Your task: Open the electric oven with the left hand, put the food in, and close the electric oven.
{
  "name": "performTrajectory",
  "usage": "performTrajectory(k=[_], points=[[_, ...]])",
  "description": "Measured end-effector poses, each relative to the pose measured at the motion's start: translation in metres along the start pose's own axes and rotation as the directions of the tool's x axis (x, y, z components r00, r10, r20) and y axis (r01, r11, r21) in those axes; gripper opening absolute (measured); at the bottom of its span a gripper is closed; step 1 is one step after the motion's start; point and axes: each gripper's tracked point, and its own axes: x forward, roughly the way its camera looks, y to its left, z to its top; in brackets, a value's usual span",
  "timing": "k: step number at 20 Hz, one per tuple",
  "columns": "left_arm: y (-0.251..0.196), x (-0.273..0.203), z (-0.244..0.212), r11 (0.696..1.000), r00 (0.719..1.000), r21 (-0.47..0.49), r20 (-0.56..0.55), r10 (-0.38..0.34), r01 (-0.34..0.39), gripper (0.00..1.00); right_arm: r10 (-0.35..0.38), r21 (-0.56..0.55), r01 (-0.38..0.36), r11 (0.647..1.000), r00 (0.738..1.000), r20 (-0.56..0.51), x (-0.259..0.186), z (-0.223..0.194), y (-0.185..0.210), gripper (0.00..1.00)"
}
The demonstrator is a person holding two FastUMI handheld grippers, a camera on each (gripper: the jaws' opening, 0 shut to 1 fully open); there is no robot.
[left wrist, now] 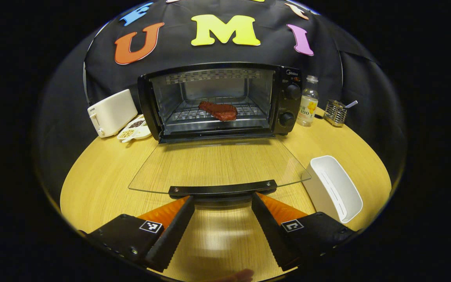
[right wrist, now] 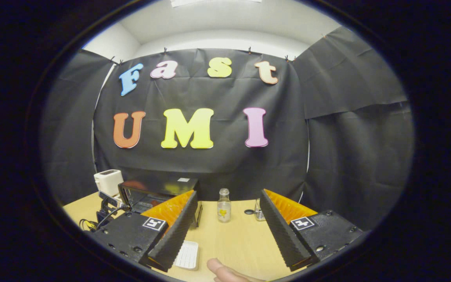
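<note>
A: Where has the food ended up?

B: The steak (left wrist: 218,110) lies on the wire rack inside the electric oven (left wrist: 217,100), toward the middle of the cavity. So, judging by that, loading looks done and closing is what remains.

A: And the oven's door?

B: The glass door (left wrist: 217,164) is folded flat out in front of the oven, over the counter (left wrist: 92,176), with its black handle (left wrist: 222,188) at the near edge.

A: What is the left hand-held gripper (left wrist: 222,203) doing there?

B: It sits just before that handle, fingers spread wide and gripping nothing. I'd guess it is placed to lift the door shut.

A: The right hand-held gripper (right wrist: 228,219)?

B: Also spread and empty, held off to the oven's right, pointing at the back wall, likely kept clear of the door's swing.
</note>
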Motion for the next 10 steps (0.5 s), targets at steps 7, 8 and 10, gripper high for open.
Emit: performTrajectory(k=[7,8,10], points=[[0.001,-0.003,0.007,1.000,1.000,0.000,0.004,-0.001,0.001,0.94,0.008,-0.007,-0.008,1.000,1.000,-0.007,0.003,-0.004,-0.001,1.00],[0.001,-0.006,0.011,1.000,1.000,0.003,0.013,-0.001,0.001,0.94,0.008,-0.007,-0.008,1.000,1.000,-0.009,0.003,-0.004,-0.001,1.00],[0.003,-0.010,0.020,1.000,0.999,0.006,0.038,0.000,0.000,0.94,0.004,-0.009,-0.004,1.000,1.000,-0.006,0.003,-0.003,-0.002,1.00]])
